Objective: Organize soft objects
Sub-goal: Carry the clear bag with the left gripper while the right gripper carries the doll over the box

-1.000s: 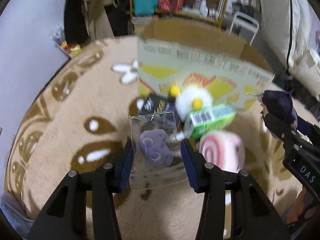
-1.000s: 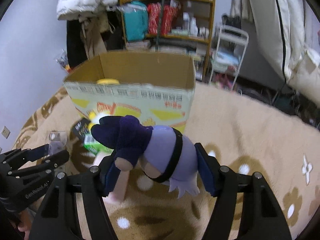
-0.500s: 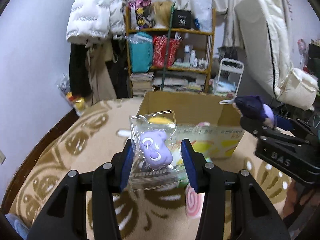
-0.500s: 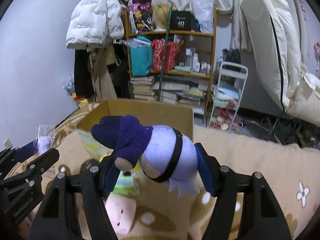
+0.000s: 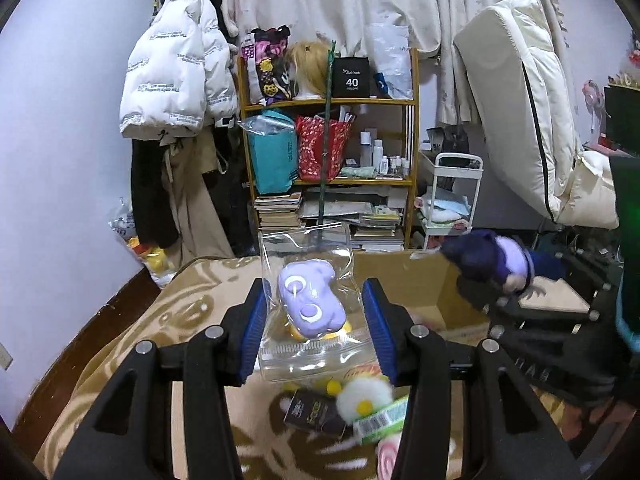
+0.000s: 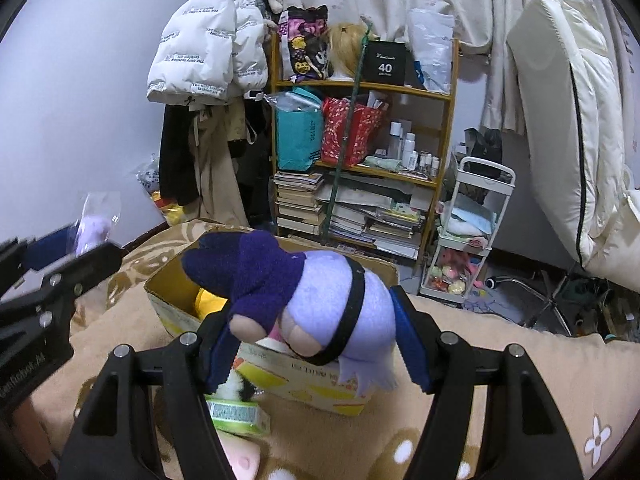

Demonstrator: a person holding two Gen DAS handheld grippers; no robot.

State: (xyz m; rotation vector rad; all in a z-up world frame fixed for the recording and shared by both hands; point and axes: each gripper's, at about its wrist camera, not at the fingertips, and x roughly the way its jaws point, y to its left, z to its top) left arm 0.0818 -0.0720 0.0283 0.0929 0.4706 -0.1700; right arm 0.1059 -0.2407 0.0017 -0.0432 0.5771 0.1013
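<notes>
Both claws raised above the open brown cardboard box (image 6: pixel 360 376), which stands on the tan plush rug with brown and white flower marks (image 6: pixel 500 360).

Left claw (image 5: pixel 314 328): I hold it roughly level, pointing toward the wooden shelf unit (image 5: pixel 408 152) at the far wall. Its two blue-padded fingers (image 5: pixel 254 328) are closed on one clear plastic zip bag (image 5: pixel 308 356) holding one pale purple soft toy with white crescent marks (image 5: pixel 310 300). The bag stands upright between the pads, above the near wall of the box. In the right wrist view this claw (image 6: pixel 76 248) enters from the left edge with the bagged toy blurred at its tip.

Right claw (image 6: pixel 316 344): I hold it level too, beside the left one. Its fingers grip one plush doll with a lilac body, dark purple hair and a black band (image 6: pixel 312 300), lying sideways between the pads, hair to the left. The doll hangs in front of and above the box. The left wrist view shows the same doll (image 5: pixel 488 264) at the right, over the box's far right corner.

Counted on the rug before the box, left wrist view:
- one white fluffy toy with yellow dots (image 5: pixel 364 394);
- one green packet with a barcode (image 5: pixel 380 420);
- one black packet with gold lettering (image 5: pixel 314 412);
- one pink swirl-patterned soft item (image 5: pixel 386 460), partly hidden.

Inside the box, one yellow soft item (image 6: pixel 208 302) shows; the rest I cannot make out.
</notes>
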